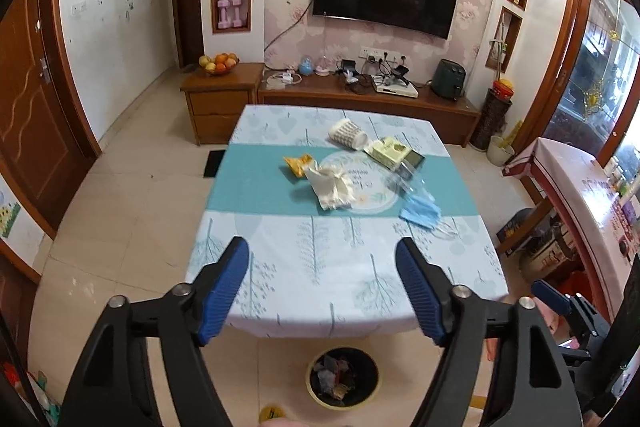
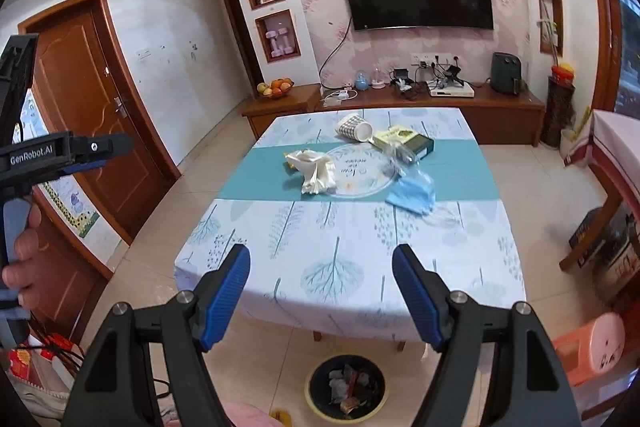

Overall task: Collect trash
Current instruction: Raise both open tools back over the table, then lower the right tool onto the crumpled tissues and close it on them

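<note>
Trash lies on the clothed table (image 1: 320, 267) (image 2: 340, 267): a crumpled white tissue (image 1: 330, 187) (image 2: 316, 171), an orange wrapper (image 1: 297, 165), a tipped paper cup (image 1: 347, 134) (image 2: 354, 130), a yellow-green box (image 1: 394, 151) (image 2: 404, 141), clear plastic (image 1: 408, 179) (image 2: 404, 159) and a blue face mask (image 1: 420, 211) (image 2: 412, 197). A black bin (image 1: 343, 377) (image 2: 346, 385) with trash stands on the floor at the table's near edge. My left gripper (image 1: 322, 247) and right gripper (image 2: 320, 253) are both open and empty, held above the table's near edge, apart from the trash.
A wooden TV cabinet (image 1: 360, 99) with fruit and electronics stands behind the table. A door (image 2: 100, 107) is at the left. A pink stool (image 2: 592, 343) and another table (image 1: 580, 187) are at the right. The left gripper's body (image 2: 60, 151) shows at the right view's left edge.
</note>
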Demonstrator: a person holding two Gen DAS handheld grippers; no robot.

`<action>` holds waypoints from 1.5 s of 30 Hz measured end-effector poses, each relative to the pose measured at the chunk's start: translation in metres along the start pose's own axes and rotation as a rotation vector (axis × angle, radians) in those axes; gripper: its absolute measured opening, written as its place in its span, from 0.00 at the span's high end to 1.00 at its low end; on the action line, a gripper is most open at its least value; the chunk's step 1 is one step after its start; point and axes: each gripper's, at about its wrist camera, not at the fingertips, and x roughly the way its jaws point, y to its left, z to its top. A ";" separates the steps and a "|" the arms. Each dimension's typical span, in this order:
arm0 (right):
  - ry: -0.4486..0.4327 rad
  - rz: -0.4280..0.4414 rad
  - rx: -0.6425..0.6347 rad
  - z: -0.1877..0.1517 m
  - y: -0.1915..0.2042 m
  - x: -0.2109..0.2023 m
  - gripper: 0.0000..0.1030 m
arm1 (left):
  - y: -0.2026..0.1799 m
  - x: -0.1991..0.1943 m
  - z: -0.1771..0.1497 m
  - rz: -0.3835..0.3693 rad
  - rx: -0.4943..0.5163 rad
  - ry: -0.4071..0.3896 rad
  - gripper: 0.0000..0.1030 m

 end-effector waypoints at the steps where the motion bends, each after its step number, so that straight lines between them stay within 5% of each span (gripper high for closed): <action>1: 0.000 0.001 -0.003 0.004 -0.001 0.004 0.28 | 0.002 0.004 0.006 -0.002 0.005 -0.005 0.25; 6: 0.017 -0.010 -0.034 0.029 0.000 0.043 0.28 | 0.011 0.043 0.039 -0.027 0.027 -0.002 0.25; 12: 0.085 -0.016 0.000 0.069 0.000 0.124 0.27 | 0.032 0.139 0.081 -0.093 0.069 0.091 0.25; 17: 0.175 0.012 0.175 0.103 -0.013 0.206 0.26 | 0.056 0.227 0.115 -0.126 0.084 0.176 0.25; 20: 0.219 -0.011 0.278 0.116 -0.018 0.256 0.15 | 0.069 0.277 0.130 -0.134 0.088 0.216 0.25; 25: 0.312 0.015 0.505 0.121 -0.030 0.332 0.10 | 0.081 0.348 0.141 -0.156 0.095 0.291 0.25; 32: 0.418 0.001 0.595 0.112 -0.031 0.406 0.08 | 0.094 0.397 0.149 -0.186 0.077 0.330 0.25; 45: 0.526 -0.026 0.547 0.091 -0.025 0.449 0.09 | 0.105 0.445 0.140 -0.211 0.055 0.401 0.25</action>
